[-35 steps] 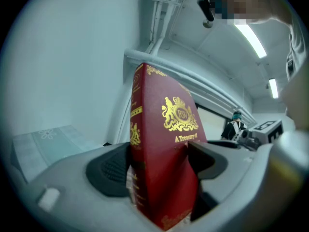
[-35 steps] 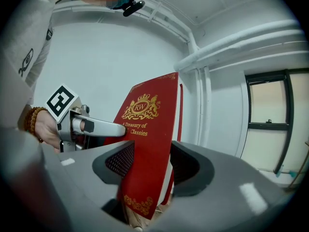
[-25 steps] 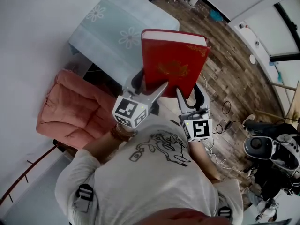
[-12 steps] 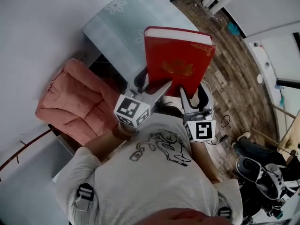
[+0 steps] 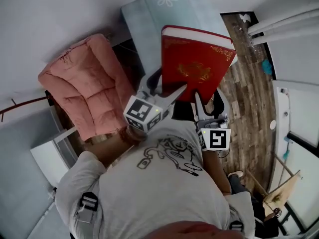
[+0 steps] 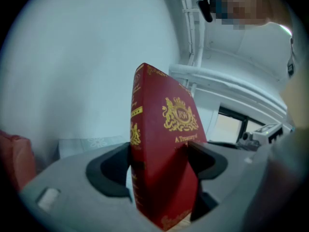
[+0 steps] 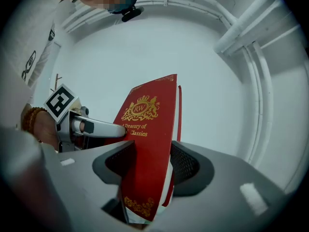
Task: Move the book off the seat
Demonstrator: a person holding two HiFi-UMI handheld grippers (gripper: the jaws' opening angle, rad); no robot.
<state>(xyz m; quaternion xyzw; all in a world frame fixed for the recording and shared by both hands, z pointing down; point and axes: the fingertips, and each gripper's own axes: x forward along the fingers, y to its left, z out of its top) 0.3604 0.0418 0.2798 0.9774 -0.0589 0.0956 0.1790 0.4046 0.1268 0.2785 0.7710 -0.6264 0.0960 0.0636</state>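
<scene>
1. In the head view, a red hardback book with gold ornament on its cover [image 5: 197,66] was held up in the air in front of the person's chest, gripped at its lower edge from both sides.
2. The left gripper [image 5: 167,86] was set at the book's lower left corner and the right gripper [image 5: 207,99] at its lower right corner.
3. The book was seen clear of the pink quilted seat cushion [image 5: 82,83], which lay to the left, and it overlapped the pale blue cloth with white flower print [image 5: 164,19] and the brown plank floor [image 5: 249,93].
4. In the left gripper view, the dark fingers [image 6: 111,173] were clenched across the book's thickness near the spine, one pad on each cover; the book stood nearly upright between them against a white wall.
5. In the right gripper view, the fingers [image 7: 190,166] were likewise clenched on the book, with the front cover at the left pad and the back cover at the right.
6. A silver finger of the left gripper was seen there lying against the front cover, beside a wrist with a beaded bracelet [image 7: 31,120].
</scene>
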